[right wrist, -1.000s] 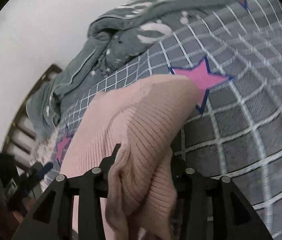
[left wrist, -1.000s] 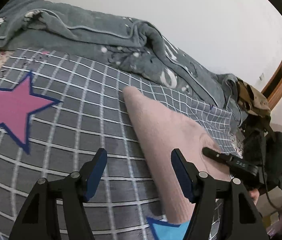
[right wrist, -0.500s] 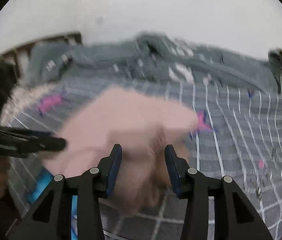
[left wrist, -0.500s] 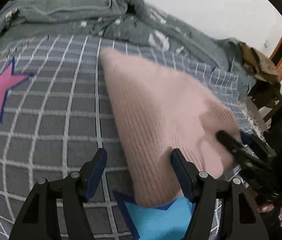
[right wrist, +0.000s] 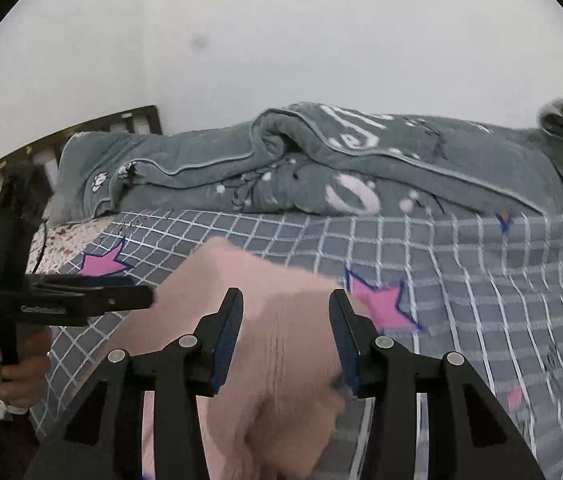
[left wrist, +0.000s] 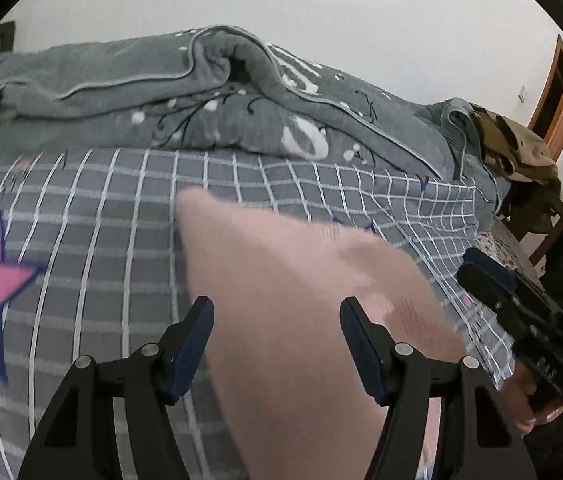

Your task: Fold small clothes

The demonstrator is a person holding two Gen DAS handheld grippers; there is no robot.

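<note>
We're mid-fold: the pink knit sweater (left wrist: 281, 320) lies on the checked bedsheet (left wrist: 101, 240), near edge. Both the left gripper (left wrist: 277, 344) and right gripper (right wrist: 285, 336) have jaws spread, pinching nothing. Next we'd probably regrab an edge. The lettering on the gripper is too blurry to read.

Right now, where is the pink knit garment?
The pink knit garment lies on the grey checked bedsheet, in front of the rumpled grey blanket. In both wrist views it sits beyond the open fingers, between two pink stars.
</note>
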